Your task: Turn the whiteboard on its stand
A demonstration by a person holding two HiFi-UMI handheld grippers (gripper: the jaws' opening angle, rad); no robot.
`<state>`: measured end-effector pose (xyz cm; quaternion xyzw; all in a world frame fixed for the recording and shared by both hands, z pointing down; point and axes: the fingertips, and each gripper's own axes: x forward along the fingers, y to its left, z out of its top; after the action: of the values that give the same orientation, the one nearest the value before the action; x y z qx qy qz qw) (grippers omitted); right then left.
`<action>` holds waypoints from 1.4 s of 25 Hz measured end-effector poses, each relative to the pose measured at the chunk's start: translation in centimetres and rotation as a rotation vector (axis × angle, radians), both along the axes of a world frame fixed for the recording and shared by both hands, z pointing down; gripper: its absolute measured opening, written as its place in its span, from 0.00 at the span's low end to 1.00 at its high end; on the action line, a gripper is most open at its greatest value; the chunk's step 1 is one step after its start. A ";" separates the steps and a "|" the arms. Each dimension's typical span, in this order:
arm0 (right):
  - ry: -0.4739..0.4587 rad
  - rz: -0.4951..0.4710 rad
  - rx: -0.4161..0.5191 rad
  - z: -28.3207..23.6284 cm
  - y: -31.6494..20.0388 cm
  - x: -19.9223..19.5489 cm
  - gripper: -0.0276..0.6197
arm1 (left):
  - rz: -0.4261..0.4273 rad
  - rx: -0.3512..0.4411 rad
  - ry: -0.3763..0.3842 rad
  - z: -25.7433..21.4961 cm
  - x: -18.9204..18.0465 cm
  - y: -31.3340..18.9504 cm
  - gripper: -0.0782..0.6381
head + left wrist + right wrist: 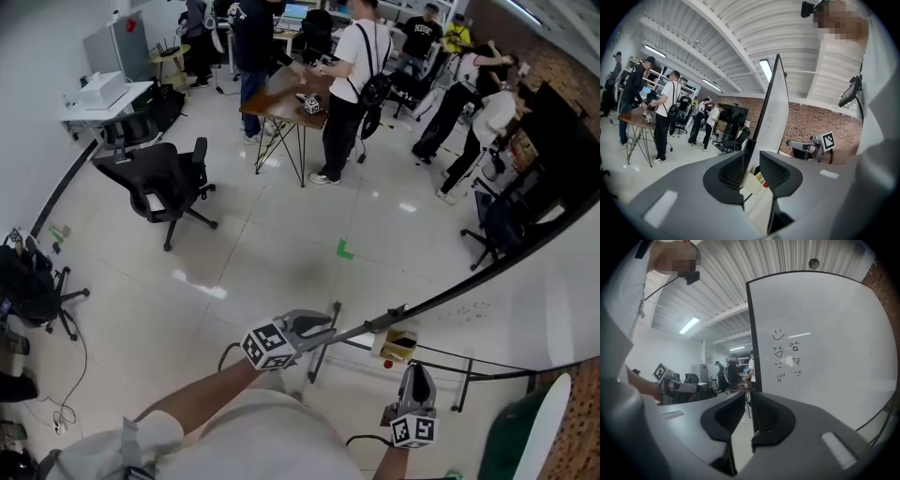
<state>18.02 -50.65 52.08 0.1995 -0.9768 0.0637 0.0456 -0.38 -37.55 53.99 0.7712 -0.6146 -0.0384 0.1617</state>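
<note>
**Head view.** The large white whiteboard with a thin black frame (553, 300) fills the lower right. It is carried on a black tubular stand (321, 349). Its face shows broadly to the downward-looking camera, so the panel appears tipped out of upright. The left gripper (326, 328) meets the frame at the near corner. The right gripper (414, 370) points at the same edge further along, just beside a small cream box (398, 345) on the stand.

**Left gripper view.** The whiteboard (776, 119) appears almost edge-on, and its frame runs down into the gap of the claw. The jaws stand partly apart. A strip of white shows between the frame and the right-hand pad, so the pads do not clamp. The frame merely stands between them.

**Right gripper view.** The whiteboard (825, 357) spreads to the right, with small handwritten marks (787, 355) on its face. The jaws are drawn to a narrow slit, and the frame descends to the inner pad. This reads as a pinch on the frame, though the contact itself is partly hidden.

**Status.** The task is judged to be mid-turn: the panel is off upright, with one claw holding and the other loose. Three steps remain: seat the left claw on the frame, carry the rotation until the opposite face presents, then release both claws. How much of the turn is complete cannot be fixed.
</note>
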 end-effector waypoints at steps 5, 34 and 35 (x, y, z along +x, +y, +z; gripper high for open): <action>-0.007 0.082 0.005 -0.7 0.0 -0.1 0.14 | 0.085 0.021 -0.030 -1.5 -0.9 -1.9 0.28; -0.049 0.426 0.030 -0.4 0.6 -0.8 0.13 | 0.459 0.074 -0.099 -3.2 -1.3 -9.8 0.32; -0.050 0.433 0.029 -0.3 0.6 -0.8 0.13 | 0.466 0.076 -0.105 -3.2 -1.3 -10.2 0.33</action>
<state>17.24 -50.03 51.82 0.4036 -0.9128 0.0629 0.0036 -1.64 -47.73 50.79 0.8986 -0.4257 0.0167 0.1050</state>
